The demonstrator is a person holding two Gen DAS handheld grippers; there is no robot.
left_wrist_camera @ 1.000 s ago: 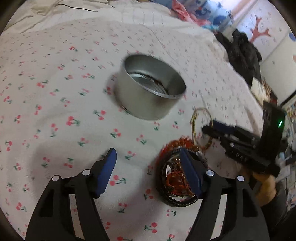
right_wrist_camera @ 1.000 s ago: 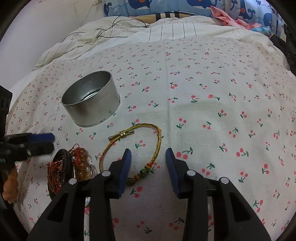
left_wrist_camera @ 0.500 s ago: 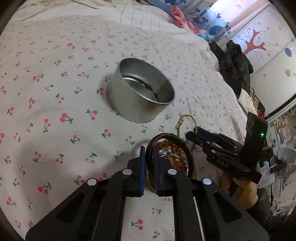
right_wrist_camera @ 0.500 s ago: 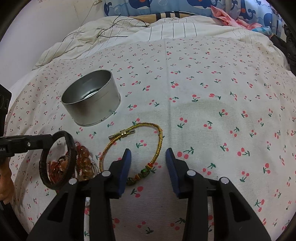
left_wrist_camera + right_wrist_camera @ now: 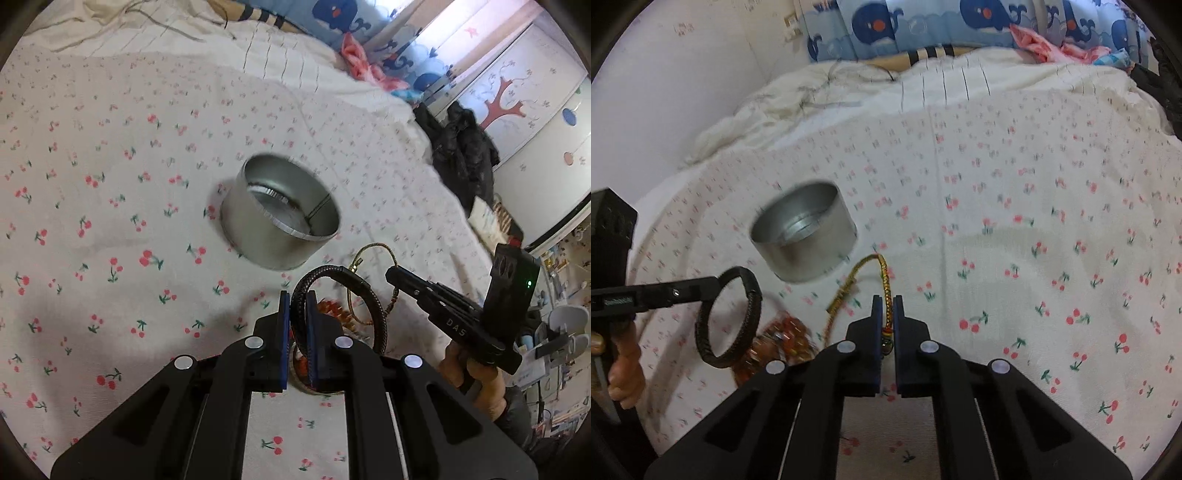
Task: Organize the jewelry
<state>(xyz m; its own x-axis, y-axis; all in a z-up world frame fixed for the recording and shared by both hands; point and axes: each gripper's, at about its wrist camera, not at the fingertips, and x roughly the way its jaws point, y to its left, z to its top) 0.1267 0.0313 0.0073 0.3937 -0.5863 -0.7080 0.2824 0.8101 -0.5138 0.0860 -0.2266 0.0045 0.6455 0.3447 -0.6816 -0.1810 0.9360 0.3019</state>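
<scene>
Both grippers have closed and lifted since the earlier frames: the left gripper (image 5: 296,295) now pinches the black bracelet (image 5: 364,295) clear of the bedsheet (image 5: 110,184), and the right gripper (image 5: 887,301) grips the gold cord bracelet (image 5: 882,273), part raised. One metal tin (image 5: 258,232) sits at 12 o'clock from the left gripper, nothing visible inside it. Three bracelets show; the amber bead bracelet (image 5: 783,336) lies on the sheet at 9 o'clock from the right gripper.
</scene>
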